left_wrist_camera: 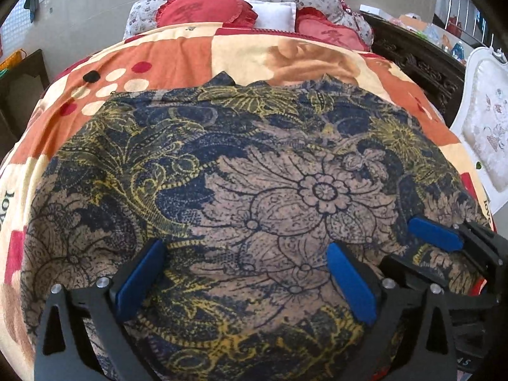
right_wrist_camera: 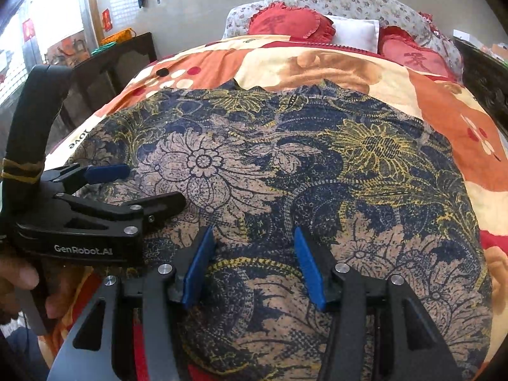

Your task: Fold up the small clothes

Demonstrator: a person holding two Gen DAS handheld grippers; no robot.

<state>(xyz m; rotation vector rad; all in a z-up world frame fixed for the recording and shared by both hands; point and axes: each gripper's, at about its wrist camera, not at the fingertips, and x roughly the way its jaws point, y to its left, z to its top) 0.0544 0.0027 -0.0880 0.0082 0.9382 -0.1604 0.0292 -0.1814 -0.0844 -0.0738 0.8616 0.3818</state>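
Your floral garment (left_wrist_camera: 254,174) lay flat on the bed (left_wrist_camera: 177,54), filling mid-frame, long axis left to right, notched edge toward the pillows (left_wrist_camera: 206,9) at top. Your left gripper (left_wrist_camera: 247,279) gaped widest, your right gripper (right_wrist_camera: 254,266) partly; their fingers held nothing.

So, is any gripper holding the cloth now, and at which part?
Nothing is held. The left gripper and right gripper are both open above the flowered cloth.

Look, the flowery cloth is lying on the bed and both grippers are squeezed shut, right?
Not quite. The cloth does lie on the bed, but both grippers are open: the left gripper in the left wrist view, the right gripper in the right wrist view.
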